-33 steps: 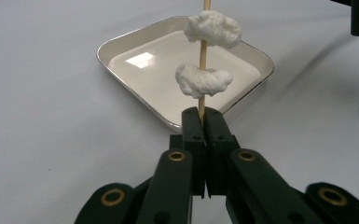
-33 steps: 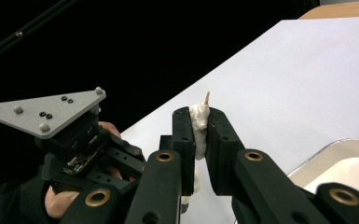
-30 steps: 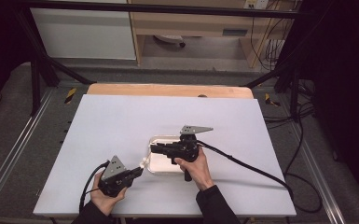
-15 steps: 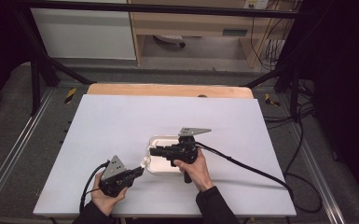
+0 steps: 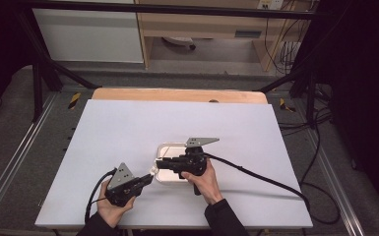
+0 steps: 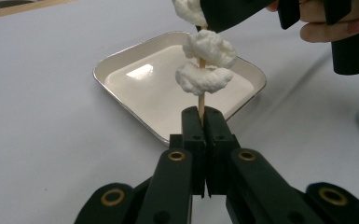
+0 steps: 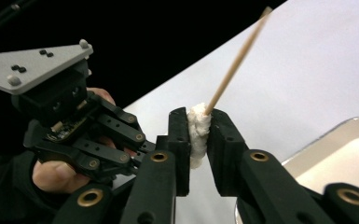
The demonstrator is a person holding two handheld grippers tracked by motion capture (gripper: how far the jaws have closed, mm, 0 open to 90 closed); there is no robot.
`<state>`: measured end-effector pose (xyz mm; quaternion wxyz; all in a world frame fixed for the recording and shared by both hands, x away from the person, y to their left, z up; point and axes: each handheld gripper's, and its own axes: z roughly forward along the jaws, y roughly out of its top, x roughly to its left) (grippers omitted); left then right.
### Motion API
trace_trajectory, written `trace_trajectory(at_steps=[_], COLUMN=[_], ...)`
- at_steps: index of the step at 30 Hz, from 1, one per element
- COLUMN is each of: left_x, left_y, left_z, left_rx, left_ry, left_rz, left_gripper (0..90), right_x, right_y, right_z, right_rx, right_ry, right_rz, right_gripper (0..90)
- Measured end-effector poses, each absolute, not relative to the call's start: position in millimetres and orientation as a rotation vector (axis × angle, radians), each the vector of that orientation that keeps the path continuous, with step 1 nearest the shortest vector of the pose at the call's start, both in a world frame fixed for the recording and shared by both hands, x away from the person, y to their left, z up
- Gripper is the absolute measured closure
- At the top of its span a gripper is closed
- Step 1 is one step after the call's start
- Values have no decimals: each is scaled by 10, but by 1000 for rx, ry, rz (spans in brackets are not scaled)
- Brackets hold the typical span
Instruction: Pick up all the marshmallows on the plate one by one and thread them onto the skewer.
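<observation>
A thin wooden skewer [image 6: 201,100] carries three white fluffy pieces. My left gripper [image 6: 200,112] is shut on the skewer's bare lower end and holds it over a shallow white tray [image 6: 121,65]. Two pieces [image 6: 208,46] sit on the stick just beyond its jaws. My right gripper [image 7: 199,116] is shut on the third white piece [image 7: 196,128], and the skewer's pointed end [image 7: 235,65] sticks out past its pads. Its jaws have just been opening a little, with that piece still between them. In the high view the left gripper [image 5: 150,178] and right gripper [image 5: 158,163] meet at the tray's [image 5: 167,146] front left corner.
The tray sits near the middle front of a large white tabletop [image 5: 128,128]. A black cable [image 5: 256,174] trails from the right gripper to the table's right edge. A wooden strip [image 5: 177,94] runs along the far edge.
The right gripper has edged slightly toward the front edge and the left gripper. The left gripper has stayed where it was.
</observation>
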<state>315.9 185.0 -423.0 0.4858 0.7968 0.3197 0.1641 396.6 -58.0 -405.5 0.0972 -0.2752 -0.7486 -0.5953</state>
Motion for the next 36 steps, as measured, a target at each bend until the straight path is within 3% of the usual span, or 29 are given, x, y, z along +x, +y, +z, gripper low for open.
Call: trace_trajectory(at_steps=[1,2,3,11,19,26,36], left_x=[3160,3162,3167,3185,3193,3209,3270], left_y=[1847,1852,1859,1875,1878,1879,1836], left_z=[-4234,-4239,-4241,-4258,-4251,-4225,-4148], left_rx=[1946,1945,1939,1955,1950,1953,1984], left_ry=[779,782,793,839,849,867,889], left_rz=[401,402,396,382,361,339,327], left_gripper=[887,888,887,887,887,886,885], right_x=[3967,3963,3958,3930,3958,3951,3860], right_y=[-586,-597,-615,-834,-1078,-1354,-1820], right_z=[-4051,-4039,-4021,-3928,-4022,-4131,-4290], right_rx=[-819,-828,-846,-895,-992,-1079,-1204], right_ry=[-2234,-2258,-2294,-2394,-2537,-2621,-2692], right_rz=[-1749,-1751,-1771,-1792,-1714,-1616,-1528], right_gripper=[761,647,607,335,132,34,6])
